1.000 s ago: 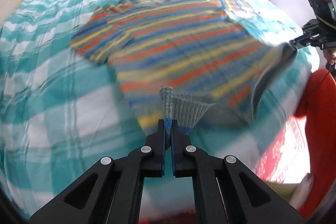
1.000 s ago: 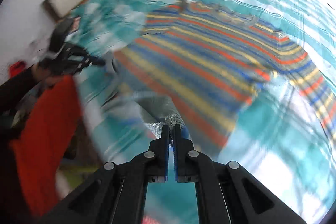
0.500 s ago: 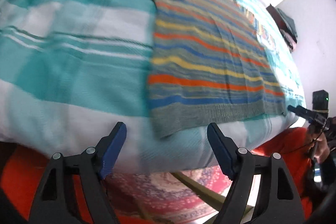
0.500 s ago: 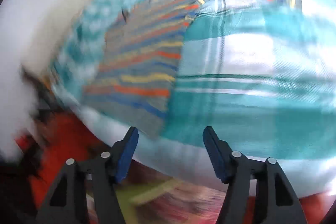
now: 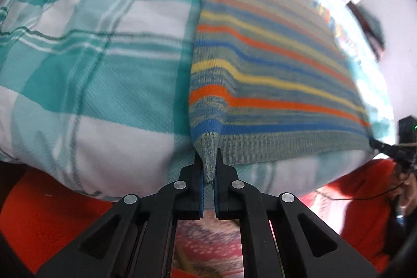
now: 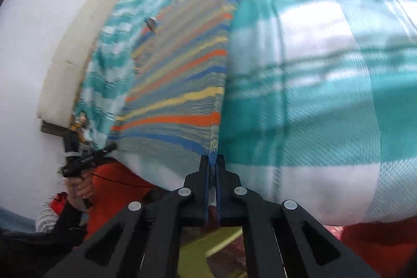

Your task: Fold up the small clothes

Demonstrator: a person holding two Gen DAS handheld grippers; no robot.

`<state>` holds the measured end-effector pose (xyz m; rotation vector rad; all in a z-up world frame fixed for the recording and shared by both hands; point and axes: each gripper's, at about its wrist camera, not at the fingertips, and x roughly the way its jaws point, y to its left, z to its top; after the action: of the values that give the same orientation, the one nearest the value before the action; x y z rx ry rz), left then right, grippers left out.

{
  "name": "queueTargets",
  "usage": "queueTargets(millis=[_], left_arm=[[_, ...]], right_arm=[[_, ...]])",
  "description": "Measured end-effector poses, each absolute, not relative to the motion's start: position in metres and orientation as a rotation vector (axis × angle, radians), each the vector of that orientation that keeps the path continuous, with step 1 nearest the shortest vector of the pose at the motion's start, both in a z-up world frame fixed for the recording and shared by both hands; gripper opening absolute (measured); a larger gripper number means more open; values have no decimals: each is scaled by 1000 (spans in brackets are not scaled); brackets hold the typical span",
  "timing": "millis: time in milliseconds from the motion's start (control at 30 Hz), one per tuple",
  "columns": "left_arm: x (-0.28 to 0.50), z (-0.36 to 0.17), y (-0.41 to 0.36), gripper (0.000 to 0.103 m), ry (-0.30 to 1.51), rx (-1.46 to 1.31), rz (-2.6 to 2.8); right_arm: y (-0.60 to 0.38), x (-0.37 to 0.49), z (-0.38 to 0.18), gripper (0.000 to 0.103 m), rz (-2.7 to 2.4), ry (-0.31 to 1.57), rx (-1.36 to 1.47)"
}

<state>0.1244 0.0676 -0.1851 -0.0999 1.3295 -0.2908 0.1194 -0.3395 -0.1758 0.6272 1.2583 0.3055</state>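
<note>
A striped knitted sweater [image 5: 273, 74] is spread flat on the bed [image 5: 99, 48], its ribbed hem lying along the bed's near edge and its body stretching away from that edge toward the far side. The left tongs [image 5: 208, 168] are closed on the hem's left corner, a pinch of grey ribbing being seen between the blue pads; the right tongs [image 6: 213, 166] are likewise closed on the opposite hem corner. The sweater [image 6: 182, 85] thus lies straight ahead of both tongs, its long axis running away from them, so any fold is judged to call for both corners to be carried forward together over the body (neither hand is clearly nearer, one corner being held by each). In the left wrist view the whole hem line is shown, with the right tongs [image 5: 375, 143] at its far end and one short sleeve toward the far side of the bed. In the right wrist view the left tongs [image 6: 110, 147] and the hand [image 6: 78, 189] holding them are seen, along with a pale headboard beyond the bed, which the other view does not give.
</note>
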Motion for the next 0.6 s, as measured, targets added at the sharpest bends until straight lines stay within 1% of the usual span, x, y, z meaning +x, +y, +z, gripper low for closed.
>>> queueTargets(millis=[100,367,467,600], left_arm=[[126,-188,55,3,1322,-44,-258],[127,-190,51,4,1301,-79,-224],[119,-194,58,4,1284,-60,-216],[114,-190,59,7,1256,-41,-213]], right_arm=[[-332,123,-185,4,274,1273,588],[-315,130,-179,4,254,1274,491],[-338,118,-178,4,248,1268,474],[-334,115,-174,3,233,1258,438]])
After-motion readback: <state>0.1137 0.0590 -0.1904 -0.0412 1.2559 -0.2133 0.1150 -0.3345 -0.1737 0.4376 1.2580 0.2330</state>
